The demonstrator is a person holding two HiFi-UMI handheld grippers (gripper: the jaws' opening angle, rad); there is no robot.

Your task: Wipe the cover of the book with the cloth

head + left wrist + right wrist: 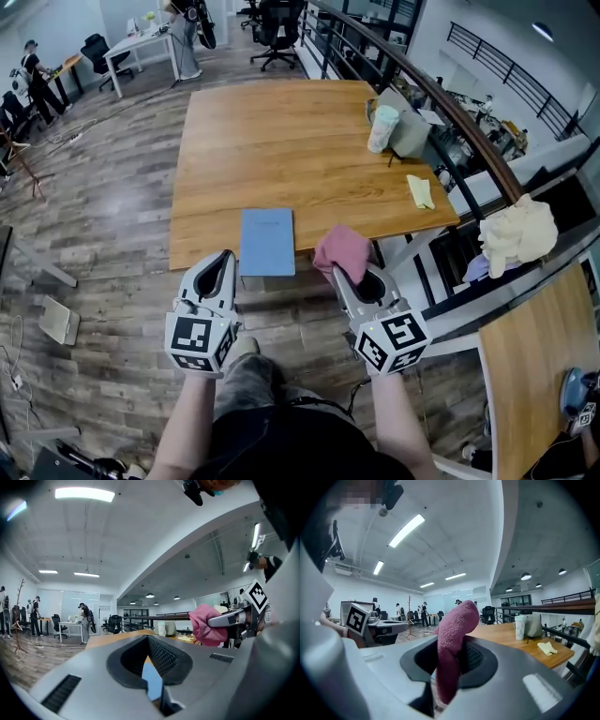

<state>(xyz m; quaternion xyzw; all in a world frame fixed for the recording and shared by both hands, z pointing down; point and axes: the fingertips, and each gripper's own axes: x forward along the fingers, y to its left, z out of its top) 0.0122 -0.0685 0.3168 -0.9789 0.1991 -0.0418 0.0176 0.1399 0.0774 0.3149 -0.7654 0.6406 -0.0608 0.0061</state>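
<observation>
Right hand-held gripper point(449, 666) tight on cloth point(457, 625)

Left gripper point(225, 261) closed, level, right gripper point(351, 277) clamping pink cloth point(339, 247)

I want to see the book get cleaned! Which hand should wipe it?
Right. The right gripper is shut on the pink cloth, close to the blue book. The left gripper is shut with nothing in it.

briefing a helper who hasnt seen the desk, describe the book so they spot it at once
Find the big wooden table. At the middle of its near edge lies the book, flat and closed. It is the only thin blue rectangle there; the cloth to its right is pink and bunched, the rag farther off yellow.
</observation>
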